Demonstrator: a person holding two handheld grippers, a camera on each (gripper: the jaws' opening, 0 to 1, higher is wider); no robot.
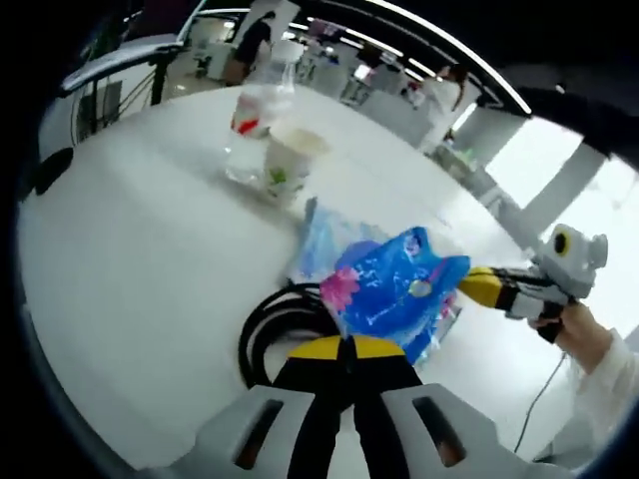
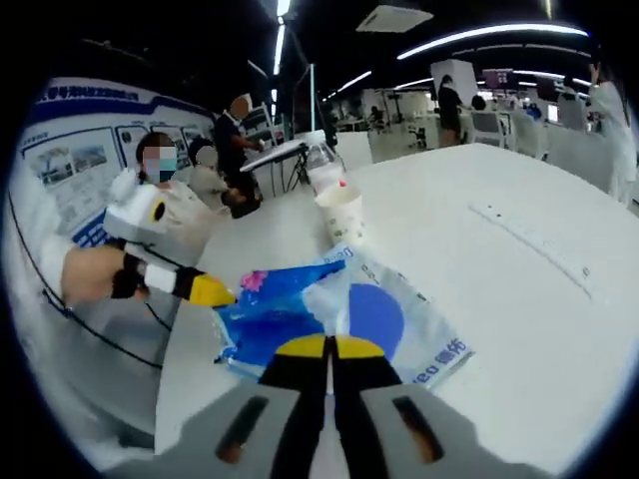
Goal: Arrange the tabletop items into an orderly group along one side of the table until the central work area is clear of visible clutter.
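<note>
A crinkled blue plastic bag (image 1: 394, 284) with a pink flower print is lifted a little off the white table (image 1: 130, 259). My left gripper (image 1: 349, 347) is shut on its near edge. My right gripper (image 1: 471, 284) comes in from the right and pinches the bag's far edge. In the right gripper view the same blue bag (image 2: 280, 309) stretches between my right gripper (image 2: 324, 346), shut on it, and my left gripper (image 2: 222, 293). Under it lies a flat white and blue pack (image 2: 409, 329).
A coiled black cable (image 1: 262, 324) lies on the table beside the bag. Farther along stand a paper cup (image 1: 290, 160) and a clear plastic bottle (image 1: 262, 105), also cup (image 2: 341, 212) and bottle (image 2: 324, 168). People sit beyond the table edge (image 2: 190, 195).
</note>
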